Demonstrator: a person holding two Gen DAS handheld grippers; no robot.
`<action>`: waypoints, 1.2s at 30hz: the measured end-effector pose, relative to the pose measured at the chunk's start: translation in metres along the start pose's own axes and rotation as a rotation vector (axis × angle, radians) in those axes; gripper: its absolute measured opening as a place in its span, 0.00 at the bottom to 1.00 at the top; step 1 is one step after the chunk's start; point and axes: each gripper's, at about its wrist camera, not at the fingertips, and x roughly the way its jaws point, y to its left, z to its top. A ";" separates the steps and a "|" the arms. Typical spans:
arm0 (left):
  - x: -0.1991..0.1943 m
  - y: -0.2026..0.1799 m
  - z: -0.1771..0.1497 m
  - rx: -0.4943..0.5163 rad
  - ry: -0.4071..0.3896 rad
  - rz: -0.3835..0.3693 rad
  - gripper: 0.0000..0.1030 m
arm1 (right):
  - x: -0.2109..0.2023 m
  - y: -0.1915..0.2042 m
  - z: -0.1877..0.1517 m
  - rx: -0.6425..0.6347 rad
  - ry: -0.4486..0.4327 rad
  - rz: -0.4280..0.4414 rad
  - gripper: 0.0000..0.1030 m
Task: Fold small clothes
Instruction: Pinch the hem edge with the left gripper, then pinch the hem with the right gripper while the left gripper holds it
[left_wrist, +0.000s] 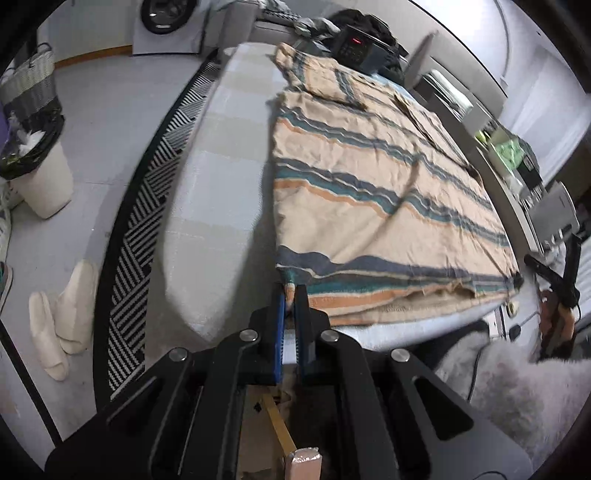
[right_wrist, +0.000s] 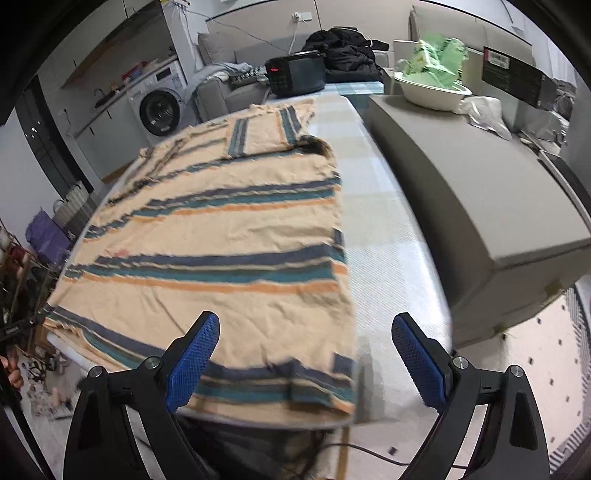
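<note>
We are working over a striped T-shirt (right_wrist: 229, 236), peach with navy, teal and orange bands, which is lying spread flat on a table covered by a pale checked cloth (right_wrist: 384, 236), its hem toward us and one sleeve folded over near the far end. Our left gripper (left_wrist: 290, 291) is pinching the near left corner of the hem, its blue-padded fingers (left_wrist: 280, 317) pressed together on the fabric edge. Our right gripper (right_wrist: 304, 332) is hovering above the near right part of the hem with its jaws standing wide apart and nothing between them, the blue pads (right_wrist: 417, 365) clear of the cloth. At the far end of the table a black appliance with a red display (right_wrist: 295, 74) is sitting beyond the shirt's collar. To the right a grey sofa section (right_wrist: 480, 192) is standing just beside the table, carrying a white basin (right_wrist: 432, 96). A washing machine (right_wrist: 159, 107) is showing in the far left background.
</note>
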 end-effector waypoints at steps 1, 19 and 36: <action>0.002 -0.001 -0.001 0.003 0.003 -0.001 0.02 | -0.002 -0.006 -0.003 0.008 0.010 0.013 0.93; 0.022 0.008 -0.002 -0.056 0.018 -0.012 0.02 | 0.000 -0.009 -0.036 -0.112 0.138 0.059 0.47; 0.023 0.008 -0.002 -0.059 0.018 -0.011 0.02 | -0.009 0.012 -0.059 -0.371 0.063 -0.116 0.39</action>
